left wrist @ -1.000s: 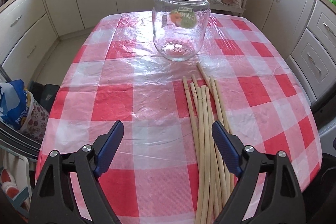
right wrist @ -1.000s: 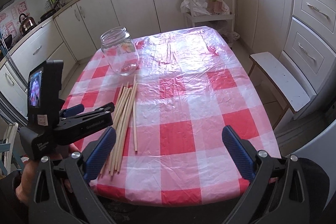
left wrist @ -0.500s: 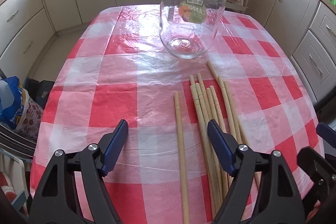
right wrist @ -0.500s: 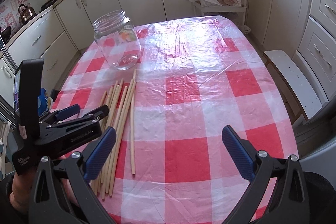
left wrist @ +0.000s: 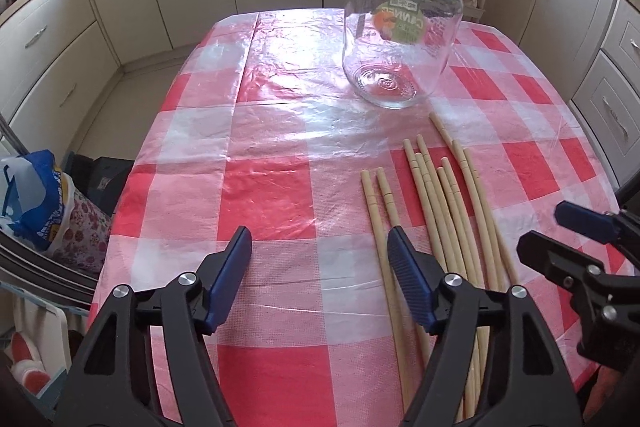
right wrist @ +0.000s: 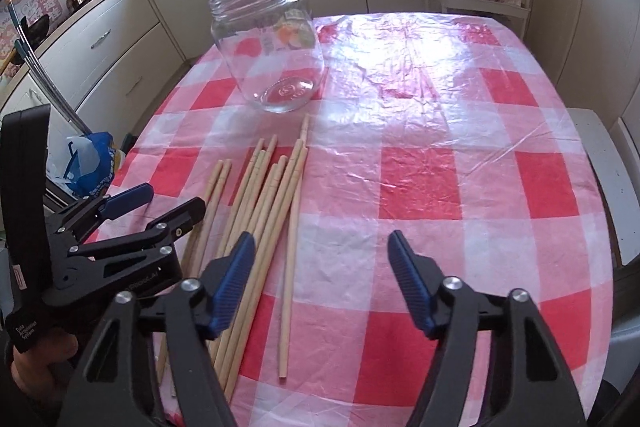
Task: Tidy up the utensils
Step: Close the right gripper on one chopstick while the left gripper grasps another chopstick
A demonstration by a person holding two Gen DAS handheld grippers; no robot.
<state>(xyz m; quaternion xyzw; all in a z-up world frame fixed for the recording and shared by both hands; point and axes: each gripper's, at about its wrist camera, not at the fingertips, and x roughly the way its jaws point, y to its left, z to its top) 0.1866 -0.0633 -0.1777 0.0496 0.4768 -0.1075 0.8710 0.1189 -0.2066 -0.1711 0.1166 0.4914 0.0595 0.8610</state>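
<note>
A: What sits on the table [left wrist: 272,195], going left to right?

B: On the red-and-white checked plastic cover, the left hand-held gripper [left wrist: 318,269] hovers low with its jaws partway apart; they have just been closing, with only bare cloth between them. Its right pad sits over the leftmost chopsticks without pressing them. Next comes the loose bundle of wooden chopsticks [left wrist: 444,211], lying flat and fanned, tips pointing toward an empty, lidless glass jar [left wrist: 402,35] standing upright just beyond them. Farthest right, the right hand-held gripper [right wrist: 320,273] also holds nothing; its jaws have just been narrowing over the cloth, beside the rightmost chopstick [right wrist: 292,227].

A: What could go wrong?

B: The sticks are thin and round on slick plastic, so a closing pad may roll them away or catch several crookedly. The two tools are near each other and might collide. A long stick swung carelessly could tip the jar.
</note>
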